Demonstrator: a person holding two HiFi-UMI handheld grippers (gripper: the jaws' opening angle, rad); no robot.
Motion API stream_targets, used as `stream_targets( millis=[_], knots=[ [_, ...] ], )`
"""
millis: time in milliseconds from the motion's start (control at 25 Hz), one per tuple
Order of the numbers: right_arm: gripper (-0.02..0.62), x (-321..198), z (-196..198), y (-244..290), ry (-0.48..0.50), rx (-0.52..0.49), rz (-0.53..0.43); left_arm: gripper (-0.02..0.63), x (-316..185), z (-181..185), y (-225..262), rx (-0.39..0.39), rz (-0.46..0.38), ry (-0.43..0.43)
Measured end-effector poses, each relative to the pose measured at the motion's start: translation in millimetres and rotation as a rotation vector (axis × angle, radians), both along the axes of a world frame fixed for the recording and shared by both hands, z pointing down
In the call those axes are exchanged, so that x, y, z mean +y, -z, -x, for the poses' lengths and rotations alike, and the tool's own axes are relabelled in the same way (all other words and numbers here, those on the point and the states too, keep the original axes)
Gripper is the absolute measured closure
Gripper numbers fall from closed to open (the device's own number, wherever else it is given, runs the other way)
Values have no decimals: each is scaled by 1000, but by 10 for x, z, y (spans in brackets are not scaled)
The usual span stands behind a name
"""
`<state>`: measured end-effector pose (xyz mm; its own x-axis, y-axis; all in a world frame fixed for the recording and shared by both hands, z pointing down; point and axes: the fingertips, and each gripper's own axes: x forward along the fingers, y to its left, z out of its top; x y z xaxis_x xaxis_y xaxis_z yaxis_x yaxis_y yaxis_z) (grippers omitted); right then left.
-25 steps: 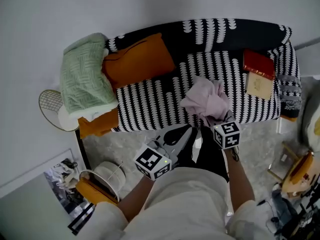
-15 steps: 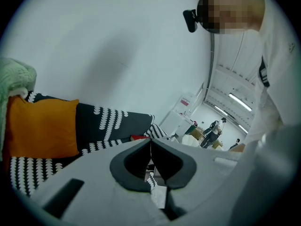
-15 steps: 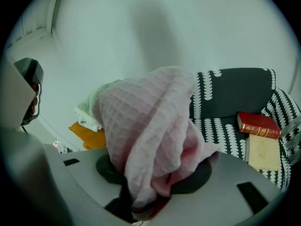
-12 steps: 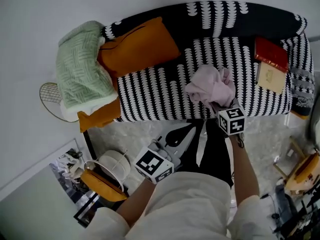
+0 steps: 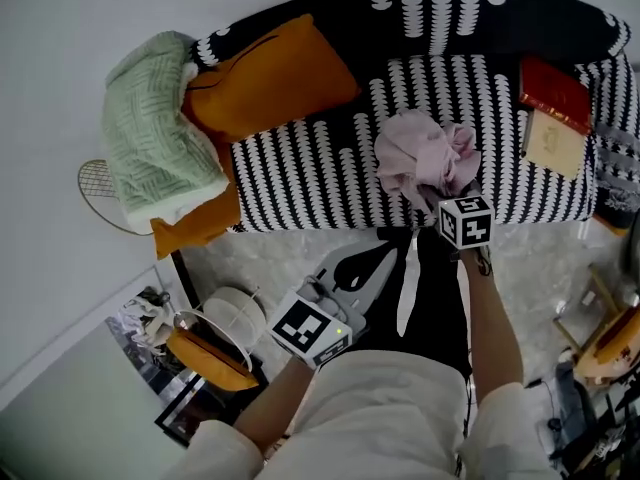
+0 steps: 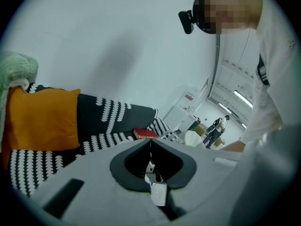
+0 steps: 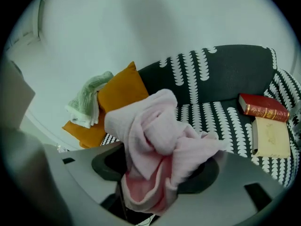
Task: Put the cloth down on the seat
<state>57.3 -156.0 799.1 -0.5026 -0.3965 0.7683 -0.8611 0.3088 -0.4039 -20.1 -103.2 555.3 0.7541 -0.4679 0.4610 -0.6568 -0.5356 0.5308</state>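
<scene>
Right claw (image 5: 445, 196) just opening, cloth (image 5: 420, 153) loose between. Could snag and slide off seat (image 5: 320, 183) edge. Left claw (image 6: 151, 145) closed, empty.

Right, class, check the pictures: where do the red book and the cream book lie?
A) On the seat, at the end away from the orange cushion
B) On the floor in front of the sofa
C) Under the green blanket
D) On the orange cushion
A: the red book and the cream book lie next to each other on the seat, at the end opposite the orange cushion.
</scene>
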Motion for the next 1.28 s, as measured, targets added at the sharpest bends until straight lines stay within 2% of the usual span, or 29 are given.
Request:
stream_targets(
  millis=[320,520,880,1280],
  knots=[
    [334,-48,-100,-153,24,1,20,594,0,-137,-114,-3,21,22],
    [307,-70,-64,-185,43,4,33,594,-12,-166,-147,0,26,43],
    [267,88,-123,-352,47,81,101,594,22,-163,-167,-3,29,65],
    [267,234,-302,-295,7,143,146,594,7,-160,-65,10,5,66]
  ],
)
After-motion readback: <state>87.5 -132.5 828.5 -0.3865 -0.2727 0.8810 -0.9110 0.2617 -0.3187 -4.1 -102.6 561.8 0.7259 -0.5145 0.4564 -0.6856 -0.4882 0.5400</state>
